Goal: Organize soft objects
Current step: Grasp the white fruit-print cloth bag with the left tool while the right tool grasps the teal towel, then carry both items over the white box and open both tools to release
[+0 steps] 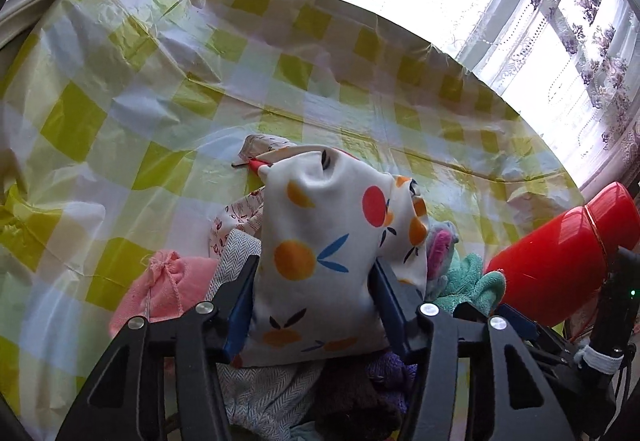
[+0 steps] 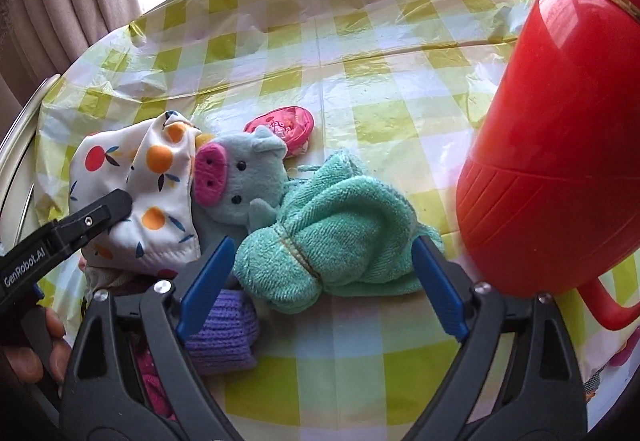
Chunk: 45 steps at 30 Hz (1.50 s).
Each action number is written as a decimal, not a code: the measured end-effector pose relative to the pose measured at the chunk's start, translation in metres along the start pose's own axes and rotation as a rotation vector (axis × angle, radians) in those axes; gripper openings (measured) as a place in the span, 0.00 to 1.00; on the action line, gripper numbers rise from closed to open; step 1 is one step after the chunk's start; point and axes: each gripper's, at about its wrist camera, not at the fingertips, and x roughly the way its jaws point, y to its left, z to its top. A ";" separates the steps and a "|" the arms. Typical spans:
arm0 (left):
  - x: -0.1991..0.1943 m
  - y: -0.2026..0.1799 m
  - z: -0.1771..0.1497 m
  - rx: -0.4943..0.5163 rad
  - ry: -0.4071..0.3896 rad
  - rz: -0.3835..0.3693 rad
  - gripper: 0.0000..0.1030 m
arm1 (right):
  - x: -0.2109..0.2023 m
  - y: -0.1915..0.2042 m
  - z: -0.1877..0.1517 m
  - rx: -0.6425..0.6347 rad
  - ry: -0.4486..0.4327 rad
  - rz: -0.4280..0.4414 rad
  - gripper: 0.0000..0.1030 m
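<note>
table: green-check plastic cloth [image 1: 160, 89] | window: bright, floral lace curtain [image 1: 580, 33] | drape [image 2: 60, 1]

1. My left gripper [image 1: 314, 281] closes round the fruit-print cloth [image 1: 320, 241], atop the pile.
2. Plush pig [image 2: 240, 181] lies just right of that cloth, touching it.
3. Rolled towel [image 2: 340, 225] lies between my right gripper [image 2: 320, 277] fingers, against the pig.
4. Jug [image 2: 560, 161] stands right of the towel.
5. Knit piece [image 2: 224, 329] lies nearest me.

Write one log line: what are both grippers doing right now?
left gripper: shut on fruit-print cloth | right gripper: open around green towel
</note>
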 end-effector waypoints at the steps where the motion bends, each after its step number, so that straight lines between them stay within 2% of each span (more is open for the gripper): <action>1: -0.002 -0.001 -0.001 0.005 -0.007 0.002 0.49 | 0.003 -0.001 0.001 0.015 0.007 0.000 0.88; 4: -0.009 -0.004 -0.005 0.024 -0.025 0.012 0.45 | 0.007 -0.003 -0.001 0.033 0.001 0.020 0.86; 6: -0.014 -0.005 -0.008 0.025 -0.038 0.012 0.44 | 0.008 -0.002 -0.003 0.020 0.000 0.046 0.71; 8: -0.020 -0.005 -0.011 0.019 -0.053 0.009 0.44 | 0.007 0.004 -0.006 -0.007 -0.001 0.066 0.63; 12: -0.037 0.000 -0.015 -0.010 -0.099 0.009 0.44 | -0.001 0.007 -0.012 -0.038 -0.024 0.063 0.58; 20: -0.066 0.007 -0.027 -0.076 -0.197 -0.002 0.44 | -0.029 -0.005 -0.023 -0.030 -0.084 0.095 0.56; 24: -0.076 0.002 -0.035 -0.082 -0.211 -0.023 0.44 | -0.046 -0.007 -0.031 -0.057 -0.108 0.095 0.56; 36: -0.095 -0.044 -0.069 -0.024 -0.179 -0.124 0.44 | -0.096 -0.031 -0.067 -0.098 -0.127 0.100 0.55; 45: -0.096 -0.088 -0.101 0.036 -0.092 -0.224 0.44 | -0.132 -0.073 -0.100 -0.084 -0.117 0.083 0.55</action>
